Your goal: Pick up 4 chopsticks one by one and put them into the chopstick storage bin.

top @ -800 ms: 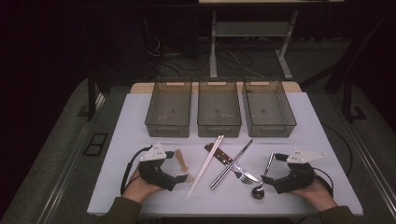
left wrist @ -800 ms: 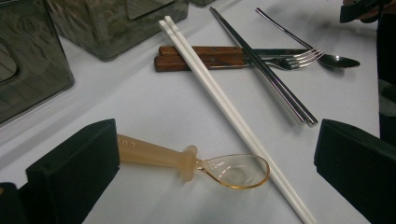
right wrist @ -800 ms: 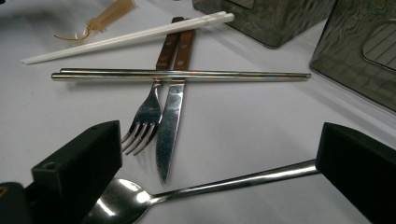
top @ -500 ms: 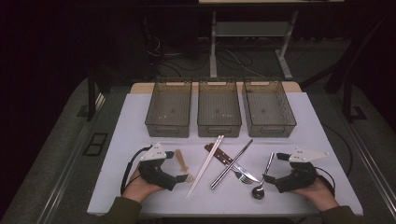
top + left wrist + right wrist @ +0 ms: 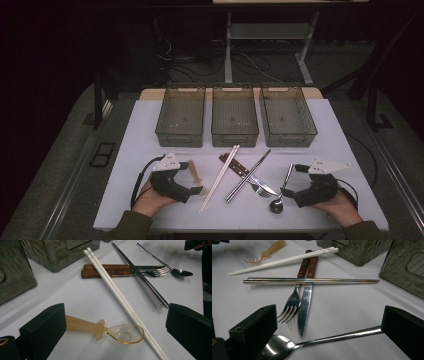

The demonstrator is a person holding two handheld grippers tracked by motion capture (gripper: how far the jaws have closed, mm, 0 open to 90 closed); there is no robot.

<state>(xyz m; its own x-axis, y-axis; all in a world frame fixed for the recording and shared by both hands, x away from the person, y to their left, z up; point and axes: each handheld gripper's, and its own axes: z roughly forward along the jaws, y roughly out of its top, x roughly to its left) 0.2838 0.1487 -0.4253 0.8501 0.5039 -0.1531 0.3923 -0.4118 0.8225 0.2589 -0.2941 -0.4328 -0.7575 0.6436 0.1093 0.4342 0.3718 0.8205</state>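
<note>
Counter (image 5: 140, 150): white top, rectangular. Toward 12 o'clock, three smoky clear bins in a row: left bin (image 5: 181, 116), middle bin (image 5: 235, 115), right bin (image 5: 287, 113), just beside one another. Toward 6 o'clock, cutlery laid flat: amber plastic spoon (image 5: 196, 175) at 8 o'clock; white chopsticks (image 5: 220, 177) near centre; metal chopsticks (image 5: 247, 176) crossing a wood-handled knife (image 5: 246, 173) and fork (image 5: 256, 186); steel spoon (image 5: 282, 192) at 5 o'clock, bowl nearest the front edge.

left claw (image 5: 196, 190) at amber spoon (image 5: 195, 173) | right claw (image 5: 285, 192) at metal spoon (image 5: 281, 193) | both open
</note>
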